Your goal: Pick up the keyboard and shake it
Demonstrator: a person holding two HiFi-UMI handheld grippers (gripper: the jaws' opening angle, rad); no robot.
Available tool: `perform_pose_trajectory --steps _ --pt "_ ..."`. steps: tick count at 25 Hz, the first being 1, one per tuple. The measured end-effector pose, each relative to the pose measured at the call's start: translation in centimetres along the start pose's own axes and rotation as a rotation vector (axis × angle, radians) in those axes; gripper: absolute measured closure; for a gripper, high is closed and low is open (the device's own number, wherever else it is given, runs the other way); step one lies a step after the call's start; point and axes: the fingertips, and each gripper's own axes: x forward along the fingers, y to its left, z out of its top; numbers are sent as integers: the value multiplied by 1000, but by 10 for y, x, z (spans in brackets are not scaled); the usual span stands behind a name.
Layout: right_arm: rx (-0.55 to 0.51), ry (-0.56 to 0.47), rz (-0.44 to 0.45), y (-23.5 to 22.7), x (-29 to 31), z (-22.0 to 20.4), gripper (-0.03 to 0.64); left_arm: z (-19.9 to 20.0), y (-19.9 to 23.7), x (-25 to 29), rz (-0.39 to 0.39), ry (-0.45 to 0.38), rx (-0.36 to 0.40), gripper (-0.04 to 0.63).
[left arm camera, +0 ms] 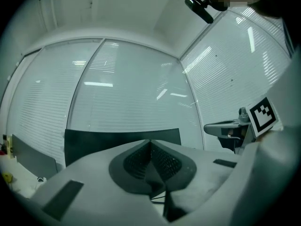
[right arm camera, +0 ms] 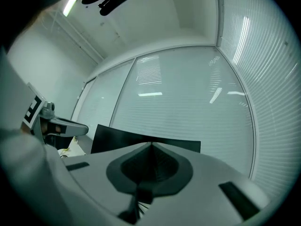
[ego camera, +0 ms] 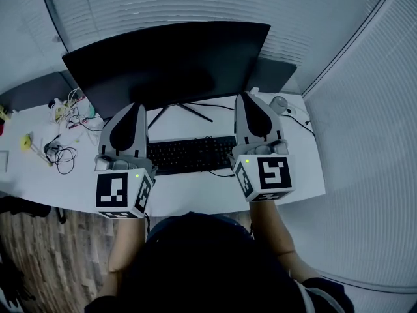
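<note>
The black keyboard (ego camera: pixel 190 154) lies flat on the white desk (ego camera: pixel 195 191), in front of the monitor stand. My left gripper (ego camera: pixel 137 105) hovers over the keyboard's left end and my right gripper (ego camera: pixel 247 96) over its right end. Both point forward at the monitor. In the left gripper view the jaws (left arm camera: pixel 150 141) meet in a closed seam with nothing between them. The right gripper view shows the same: jaws (right arm camera: pixel 151 144) pressed together and empty. Each gripper body hides one end of the keyboard in the head view.
A wide dark monitor (ego camera: pixel 169 64) stands just behind the keyboard. Loose cables (ego camera: pixel 62 156) and small items clutter the desk's left part, and a small grey device (ego camera: pixel 280 103) sits at the back right. Blinds cover the windows (left arm camera: pixel 127 93) behind and to the right.
</note>
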Motion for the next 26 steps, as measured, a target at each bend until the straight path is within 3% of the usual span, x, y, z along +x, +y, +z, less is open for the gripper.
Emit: perform_pose_trajectory --steps 21,26 --pt "44 -25 102 -10 -5 -15 591 -7 -29 -3 53 -6 -18 571" --pt "12 -25 122 -8 -5 -12 591 -6 -25 -4 76 -13 -29 571"
